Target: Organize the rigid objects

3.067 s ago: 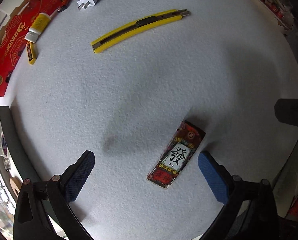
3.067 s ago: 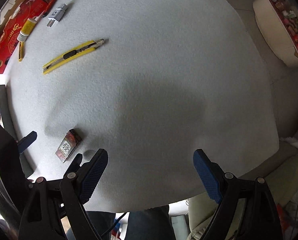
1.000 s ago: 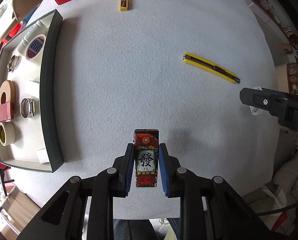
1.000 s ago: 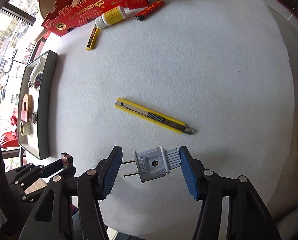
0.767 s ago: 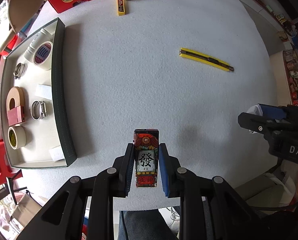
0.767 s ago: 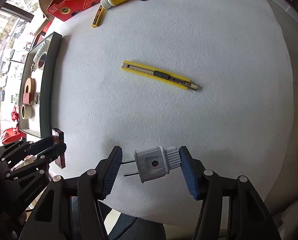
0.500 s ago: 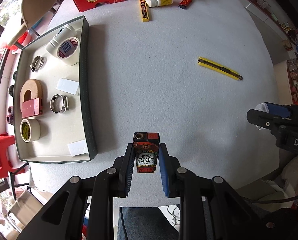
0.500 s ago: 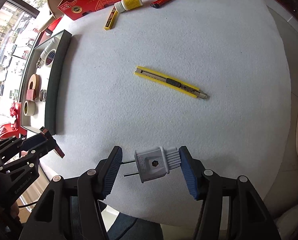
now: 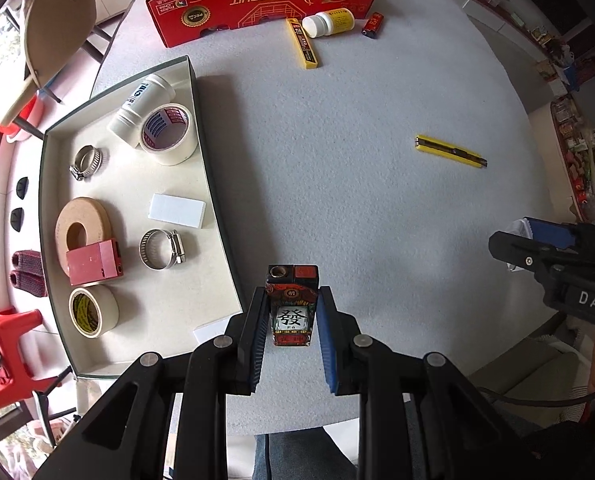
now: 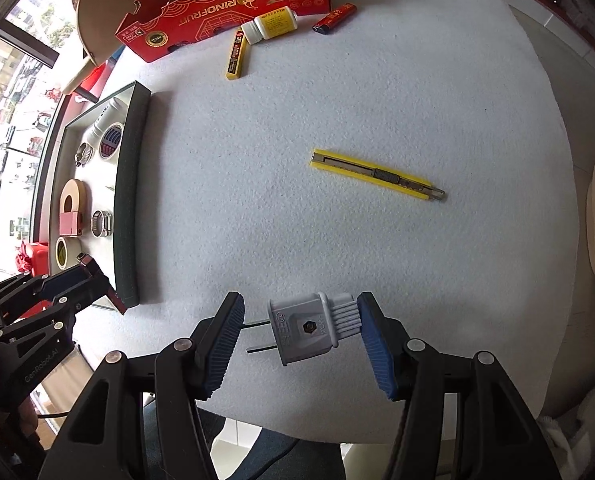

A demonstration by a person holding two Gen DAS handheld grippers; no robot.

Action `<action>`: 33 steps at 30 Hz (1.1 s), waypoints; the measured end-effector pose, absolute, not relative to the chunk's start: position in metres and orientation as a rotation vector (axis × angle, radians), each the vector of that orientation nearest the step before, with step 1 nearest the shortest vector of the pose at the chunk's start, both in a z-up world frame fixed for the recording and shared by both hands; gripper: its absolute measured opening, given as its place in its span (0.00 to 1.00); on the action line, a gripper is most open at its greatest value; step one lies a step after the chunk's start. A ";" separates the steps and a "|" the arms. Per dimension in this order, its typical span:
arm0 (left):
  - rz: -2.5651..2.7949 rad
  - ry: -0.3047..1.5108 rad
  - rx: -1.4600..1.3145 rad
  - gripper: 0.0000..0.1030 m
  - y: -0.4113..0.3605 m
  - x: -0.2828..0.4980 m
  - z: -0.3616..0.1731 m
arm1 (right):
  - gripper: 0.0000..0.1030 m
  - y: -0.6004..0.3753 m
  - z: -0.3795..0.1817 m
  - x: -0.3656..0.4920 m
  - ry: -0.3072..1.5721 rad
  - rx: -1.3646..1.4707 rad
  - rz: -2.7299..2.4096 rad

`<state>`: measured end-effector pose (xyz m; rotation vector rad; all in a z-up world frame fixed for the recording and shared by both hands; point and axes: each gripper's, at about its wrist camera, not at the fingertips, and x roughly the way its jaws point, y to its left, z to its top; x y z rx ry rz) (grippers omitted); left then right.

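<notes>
Left gripper point(image 9: 291, 320) clamped on lighter point(image 9: 292, 307), both pads flat against its sides, printed face up, lifted clear of the cloth. Against the frame of three seconds back, where the lighter lay on the cloth between spread fingers, now picked up and carried toward tray point(image 9: 213, 184), which sits at 9 to 10 o'clock in the left view, its near wall just left of the lighter.

Right gripper point(image 10: 299, 336) closed on plug point(image 10: 307, 330), held endwise: prongs toward the left pad, ribbed tail against the right pad. Three seconds back, that gripper open and empty, plug on the cloth at the far side; now held above the near edge of the table point(image 10: 337, 100).

Tray already holding tape rolls point(image 9: 167, 134), two hose clamps point(image 9: 162, 249), a red block point(image 9: 93, 267), white pads point(image 9: 177, 210).

Left on the cloth: knife point(image 10: 377, 175) at 12 to 1 o'clock in the right view; blade case point(image 10: 235, 56), bottle point(image 10: 273, 24) and red lighter point(image 10: 334, 18) at 11 to 12 o'clock beside the red box point(image 10: 225, 8).

Judgement: two items in transit, neither yet deposited; four loose items outstanding. End grip on the plug looks less secure than the side grip on the lighter.
</notes>
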<state>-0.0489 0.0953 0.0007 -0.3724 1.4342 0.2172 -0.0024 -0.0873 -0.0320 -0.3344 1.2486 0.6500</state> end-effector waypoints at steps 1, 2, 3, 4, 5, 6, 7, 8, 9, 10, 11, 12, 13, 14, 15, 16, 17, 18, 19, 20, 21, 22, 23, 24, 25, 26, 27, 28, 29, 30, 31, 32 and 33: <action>0.204 1.431 -0.367 0.25 0.097 -0.051 0.001 | 0.58 -0.086 -0.033 -0.006 1.251 -0.328 0.638; 0.193 1.429 -0.364 0.25 0.099 -0.053 0.000 | 0.58 -0.086 -0.034 -0.009 1.254 -0.322 0.625; 0.183 1.428 -0.362 0.25 0.100 -0.055 -0.002 | 0.58 -0.085 -0.036 -0.012 1.256 -0.317 0.613; 0.175 1.427 -0.362 0.25 0.102 -0.058 -0.003 | 0.58 -0.083 -0.037 -0.016 1.259 -0.313 0.603; 0.167 1.426 -0.363 0.25 0.104 -0.061 -0.005 | 0.58 -0.082 -0.038 -0.019 1.259 -0.312 0.593; 0.161 1.426 -0.365 0.25 0.107 -0.064 -0.006 | 0.58 -0.081 -0.039 -0.023 1.260 -0.312 0.582; 0.160 1.428 -0.365 0.25 0.110 -0.067 -0.008 | 0.58 -0.079 -0.041 -0.026 1.263 -0.310 0.571; 0.160 1.428 -0.366 0.25 0.113 -0.071 -0.009 | 0.58 -0.077 -0.041 -0.030 1.267 -0.305 0.562; 0.159 1.425 -0.369 0.25 0.116 -0.074 -0.009 | 0.58 -0.075 -0.042 -0.034 1.270 -0.302 0.556; 0.158 1.419 -0.371 0.25 0.119 -0.077 -0.009 | 0.58 -0.072 -0.042 -0.037 1.271 -0.304 0.551; 0.159 1.413 -0.368 0.25 0.123 -0.080 -0.008 | 0.58 -0.068 -0.042 -0.041 1.269 -0.310 0.549; 0.160 1.407 -0.366 0.25 0.126 -0.083 -0.008 | 0.58 -0.064 -0.042 -0.045 1.265 -0.316 0.548; 0.162 1.402 -0.368 0.25 0.129 -0.086 -0.008 | 0.58 -0.061 -0.041 -0.050 1.259 -0.324 0.549; 0.165 1.398 -0.374 0.25 0.133 -0.089 -0.008 | 0.58 -0.056 -0.039 -0.054 1.253 -0.332 0.551; 0.170 1.394 -0.381 0.25 0.137 -0.092 -0.008 | 0.58 -0.052 -0.038 -0.058 1.247 -0.341 0.556; 0.175 1.389 -0.386 0.25 0.141 -0.095 -0.007 | 0.58 -0.047 -0.037 -0.062 1.240 -0.351 0.562; 0.181 1.386 -0.392 0.25 0.144 -0.098 -0.007 | 0.58 -0.043 -0.035 -0.066 1.232 -0.361 0.567; 0.187 1.383 -0.400 0.25 0.148 -0.101 -0.007 | 0.58 -0.038 -0.034 -0.069 1.225 -0.371 0.572; 0.193 1.380 -0.408 0.25 0.151 -0.104 -0.008 | 0.58 -0.034 -0.033 -0.072 1.219 -0.381 0.578; 0.199 1.376 -0.414 0.25 0.154 -0.107 -0.008 | 0.58 -0.030 -0.033 -0.076 1.215 -0.390 0.584; 0.206 1.373 -0.419 0.25 0.157 -0.110 -0.008 | 0.58 -0.025 -0.033 -0.078 1.212 -0.399 0.589; 0.213 1.369 -0.424 0.25 0.161 -0.113 -0.008 | 0.58 -0.021 -0.033 -0.081 1.211 -0.408 0.596; 0.223 1.366 -0.430 0.25 0.164 -0.117 -0.009 | 0.58 -0.016 -0.033 -0.084 1.210 -0.419 0.604; 0.234 1.365 -0.438 0.25 0.168 -0.120 -0.010 | 0.58 -0.011 -0.034 -0.087 1.209 -0.430 0.613; 0.247 1.364 -0.447 0.25 0.172 -0.124 -0.011 | 0.58 -0.006 -0.035 -0.090 1.207 -0.441 0.623; 0.262 1.365 -0.456 0.25 0.177 -0.127 -0.012 | 0.58 0.000 -0.035 -0.094 1.204 -0.452 0.635; 0.277 1.367 -0.466 0.25 0.181 -0.131 -0.014 | 0.58 0.006 -0.035 -0.097 1.201 -0.462 0.648; 0.291 1.368 -0.478 0.25 0.186 -0.135 -0.016 | 0.58 0.012 -0.036 -0.101 1.197 -0.471 0.663; 0.305 1.369 -0.488 0.25 0.191 -0.139 -0.017 | 0.58 0.019 -0.036 -0.105 1.194 -0.481 0.677; 0.318 1.369 -0.496 0.25 0.195 -0.142 -0.018 | 0.58 0.025 -0.037 -0.108 1.191 -0.491 0.691; 0.331 1.369 -0.506 0.25 0.201 -0.145 -0.019 | 0.58 0.030 -0.037 -0.111 1.189 -0.499 0.704; 0.341 1.367 -0.513 0.25 0.205 -0.147 -0.019 | 0.58 0.036 -0.037 -0.115 1.187 -0.507 0.716; 0.352 1.364 -0.517 0.25 0.209 -0.149 -0.019 | 0.58 0.041 -0.037 -0.118 1.184 -0.516 0.727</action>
